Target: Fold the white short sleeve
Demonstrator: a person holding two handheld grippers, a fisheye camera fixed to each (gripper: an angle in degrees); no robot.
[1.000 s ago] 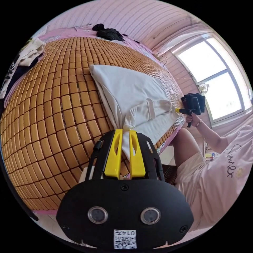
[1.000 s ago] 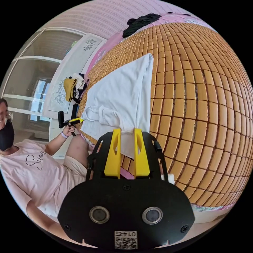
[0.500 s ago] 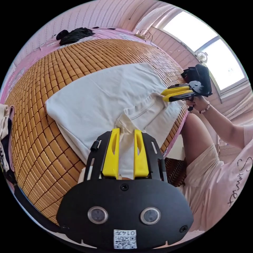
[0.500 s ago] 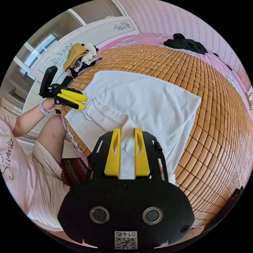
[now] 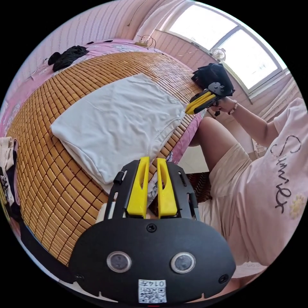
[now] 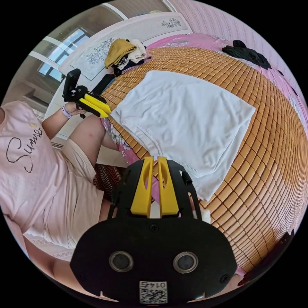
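The white short sleeve shirt [image 5: 118, 115] lies folded into a flat rectangle on the bamboo mat [image 5: 48, 179], close to the bed's near edge. In the left gripper view my left gripper [image 5: 149, 158] hovers just off the shirt's near edge, jaws shut with no cloth between them. The right gripper [image 5: 190, 110] is held in a hand past the shirt's right corner, jaws together. In the right gripper view the shirt [image 6: 186, 118] lies beyond my right gripper [image 6: 155, 158], which is shut and holds nothing. The left gripper [image 6: 107, 112] sits off the shirt's left corner.
A person in a pink top [image 5: 256, 179] sits at the bed's edge beside the shirt. Black clothes [image 5: 67, 56] lie at the mat's far end. A pile of clothes [image 6: 126, 56] rests by the white headboard [image 6: 96, 48]. A bright window [image 5: 224, 41] is behind.
Both grippers carried the shirt's top part over, let go of the cloth and drew back past the bed's edge. Their jaws have shut. The shirt now lies flat.
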